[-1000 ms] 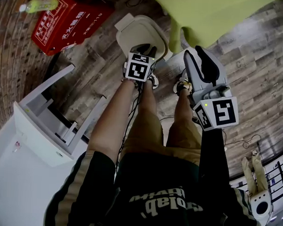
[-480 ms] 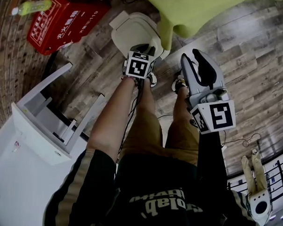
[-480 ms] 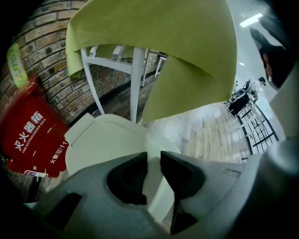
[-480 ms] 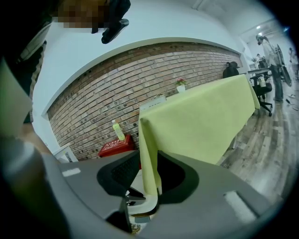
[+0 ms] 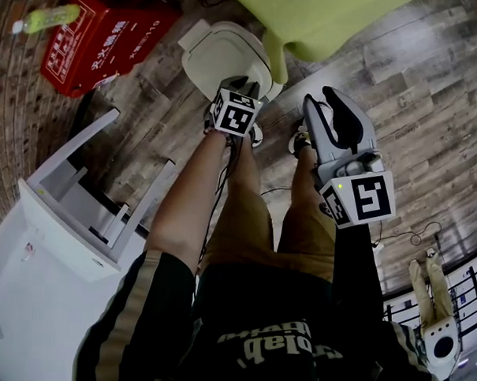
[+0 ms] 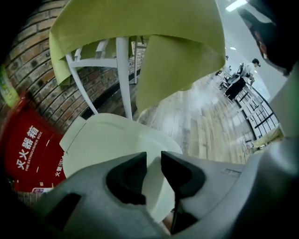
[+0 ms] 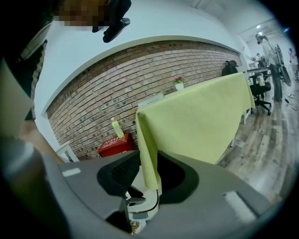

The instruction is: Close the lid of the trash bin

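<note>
The trash bin lid [image 5: 221, 55] is plain cream white. Far beyond it, a yellow-green tablecloth [image 5: 325, 20] hangs over white table legs [image 6: 122, 74]. At far left, a red fire extinguisher box [image 5: 103, 34] carries white characters, and the bottle [image 5: 49, 17] by it is pale yellow-green. The floor [image 5: 432, 91] is grey-brown wood-grain planking. The wall [image 7: 117, 88] is red-brown brick with pale mortar. The left gripper [image 5: 241, 85] and right gripper [image 5: 325, 101] are light grey with black pads, and each bears a cube of black-and-white square markers. At near left is a boxy white unit [image 5: 45, 272]. The person's shorts [image 5: 253, 226] are tan. The shirt [image 5: 256, 336] is dark with pale lettering and pale stripes down the sleeve.
</note>
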The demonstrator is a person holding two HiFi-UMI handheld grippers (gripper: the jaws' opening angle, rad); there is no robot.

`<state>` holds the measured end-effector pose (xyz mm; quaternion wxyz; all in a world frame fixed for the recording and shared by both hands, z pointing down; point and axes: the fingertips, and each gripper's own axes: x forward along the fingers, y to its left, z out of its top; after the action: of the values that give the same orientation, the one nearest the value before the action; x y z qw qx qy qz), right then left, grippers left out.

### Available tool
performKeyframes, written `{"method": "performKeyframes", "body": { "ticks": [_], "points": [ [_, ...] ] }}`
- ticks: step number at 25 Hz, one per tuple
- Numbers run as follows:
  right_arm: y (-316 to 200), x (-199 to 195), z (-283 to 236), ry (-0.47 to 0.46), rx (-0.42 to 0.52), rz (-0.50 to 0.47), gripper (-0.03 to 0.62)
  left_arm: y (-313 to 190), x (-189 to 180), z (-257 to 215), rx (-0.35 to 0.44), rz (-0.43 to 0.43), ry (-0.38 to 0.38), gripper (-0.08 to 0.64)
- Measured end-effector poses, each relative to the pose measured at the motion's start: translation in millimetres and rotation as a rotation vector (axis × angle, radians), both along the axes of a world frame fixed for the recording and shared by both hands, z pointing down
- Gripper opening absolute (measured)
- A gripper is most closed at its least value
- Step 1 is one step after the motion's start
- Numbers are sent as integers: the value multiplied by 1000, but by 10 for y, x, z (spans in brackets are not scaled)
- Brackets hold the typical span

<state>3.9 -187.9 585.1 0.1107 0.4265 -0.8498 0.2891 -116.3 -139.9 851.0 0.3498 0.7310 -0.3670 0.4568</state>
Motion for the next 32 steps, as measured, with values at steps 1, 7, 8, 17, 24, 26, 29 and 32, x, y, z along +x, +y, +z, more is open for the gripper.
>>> {"method": "performKeyframes", "body": {
  "ticks": [1,7,8,17,24,26,29,32],
  "points": [
    [7,0,7,6,2,-4,133,13,5,18,0,12,-11,106],
    [50,-30,14,15,5,-18,133,113,-28,110,-33,10,-30,114],
    [52,-27,10,14,6,-18,133,142,-36,128,-39,22,-39,114],
    [91,18,51,13,-5,-5,133,250,-69,159,-24,-2,-46,123],
    [136,-16,64,16,-11,-17,133,276,-34,205,-7,-62,-6,163],
    [133,11,63,22,-10,-15,133,294,-29,220,-14,-49,-5,153],
    [100,60,58,25,-9,-2,133,283,-21,203,-13,-80,3,155],
    [92,46,67,25,-10,-3,133,277,-23,203,-9,-98,4,155]
  ]
}}
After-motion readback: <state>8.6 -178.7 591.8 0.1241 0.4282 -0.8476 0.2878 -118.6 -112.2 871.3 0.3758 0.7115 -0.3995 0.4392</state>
